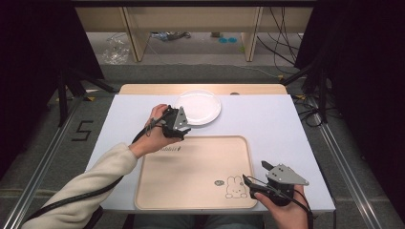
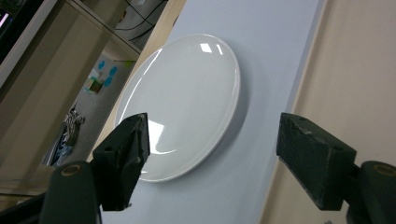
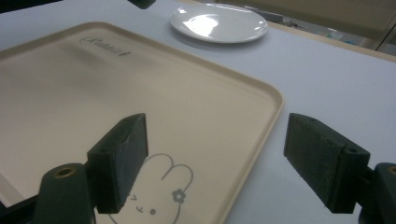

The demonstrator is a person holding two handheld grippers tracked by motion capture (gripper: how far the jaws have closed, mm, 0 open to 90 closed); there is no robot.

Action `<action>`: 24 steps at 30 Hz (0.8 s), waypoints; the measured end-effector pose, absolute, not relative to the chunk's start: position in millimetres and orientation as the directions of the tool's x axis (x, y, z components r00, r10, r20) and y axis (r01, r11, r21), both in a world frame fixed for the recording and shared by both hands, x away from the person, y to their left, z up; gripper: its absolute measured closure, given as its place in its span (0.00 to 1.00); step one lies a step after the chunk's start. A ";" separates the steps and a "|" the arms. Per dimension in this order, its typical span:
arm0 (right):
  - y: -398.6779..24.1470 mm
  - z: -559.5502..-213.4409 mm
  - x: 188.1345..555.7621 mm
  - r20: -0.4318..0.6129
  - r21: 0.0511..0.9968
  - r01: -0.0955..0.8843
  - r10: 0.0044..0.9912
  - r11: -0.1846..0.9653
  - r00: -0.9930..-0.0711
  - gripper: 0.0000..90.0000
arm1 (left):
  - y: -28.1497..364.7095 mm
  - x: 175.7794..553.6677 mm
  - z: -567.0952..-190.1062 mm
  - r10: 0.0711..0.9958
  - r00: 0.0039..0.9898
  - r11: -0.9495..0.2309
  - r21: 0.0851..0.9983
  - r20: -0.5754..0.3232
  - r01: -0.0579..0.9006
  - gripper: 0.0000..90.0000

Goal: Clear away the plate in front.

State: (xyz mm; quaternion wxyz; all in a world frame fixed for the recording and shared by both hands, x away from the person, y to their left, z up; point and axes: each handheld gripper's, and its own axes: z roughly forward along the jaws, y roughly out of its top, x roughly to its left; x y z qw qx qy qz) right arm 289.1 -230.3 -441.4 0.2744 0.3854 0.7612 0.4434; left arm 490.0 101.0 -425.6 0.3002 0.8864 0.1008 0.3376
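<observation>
White table (image 1: 267, 119): one plate (image 1: 197, 108), one tray (image 1: 196, 172)

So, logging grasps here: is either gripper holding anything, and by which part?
Nothing is held: both grippers' jaws stand open, the left gripper near the round white plate.

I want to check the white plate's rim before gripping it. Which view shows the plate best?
The left gripper view: the white plate lies large and close beyond the open jaws. The high view shows it whole but small, and the right gripper view shows it far off.
</observation>
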 end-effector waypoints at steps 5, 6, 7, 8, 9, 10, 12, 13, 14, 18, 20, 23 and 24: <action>-230.5 -441.6 289.1 -0.073 0.886 0.347 0.830 0.309 -0.553 0.25 | 94.4 500.1 -427.1 0.379 0.751 -0.810 0.586 0.541 -0.013 0.29; -230.5 -441.6 289.0 -0.073 0.886 0.346 0.829 0.309 -0.554 0.25 | 92.4 502.3 -428.1 0.375 0.755 -0.813 0.582 0.537 -0.011 0.29; -230.5 -441.6 289.0 -0.074 0.886 0.345 0.829 0.309 -0.554 0.25 | 90.2 504.4 -429.2 0.371 0.760 -0.815 0.579 0.534 -0.009 0.29; -230.5 -441.6 289.1 -0.074 0.887 0.344 0.829 0.309 -0.555 0.25 | 86.1 508.2 -431.2 0.368 0.759 -0.818 0.575 0.537 -0.010 0.29; -230.5 -441.6 289.1 -0.074 0.887 0.344 0.829 0.309 -0.555 0.25 | 86.1 508.2 -431.2 0.368 0.759 -0.818 0.575 0.537 -0.010 0.29; -230.4 -441.7 289.0 -0.071 0.884 0.348 0.827 0.310 -0.557 0.25 | 82.2 511.9 -432.2 0.361 0.761 -0.824 0.566 0.540 -0.011 0.29; -230.3 -441.7 289.1 -0.072 0.884 0.348 0.827 0.312 -0.557 0.25 | 78.5 515.8 -433.8 0.355 0.766 -0.829 0.559 0.537 -0.008 0.29; -230.3 -441.6 289.2 -0.072 0.885 0.348 0.827 0.311 -0.557 0.25 | 78.5 515.8 -433.8 0.355 0.766 -0.829 0.559 0.537 -0.008 0.29; -230.2 -441.8 289.3 -0.071 0.886 0.347 0.828 0.309 -0.556 0.25 | 77.3 517.7 -434.2 0.343 0.763 -0.839 0.544 0.547 -0.012 0.29; -230.2 -441.9 289.2 -0.065 0.885 0.352 0.828 0.306 -0.557 0.25 | 73.2 525.7 -436.2 0.310 0.775 -0.866 0.500 0.551 -0.010 0.29; -230.4 -441.9 289.4 -0.070 0.885 0.347 0.828 0.309 -0.557 0.25 | 71.9 528.1 -437.4 0.316 0.775 -0.867 0.498 0.548 0.001 0.29; -230.6 -441.8 289.4 -0.070 0.886 0.347 0.827 0.308 -0.557 0.25 | 71.0 530.9 -438.7 0.313 0.772 -0.874 0.486 0.553 0.006 0.29; -230.5 -441.9 289.5 -0.069 0.886 0.348 0.828 0.308 -0.557 0.25 | 70.6 531.7 -438.9 0.307 0.775 -0.879 0.477 0.552 0.008 0.29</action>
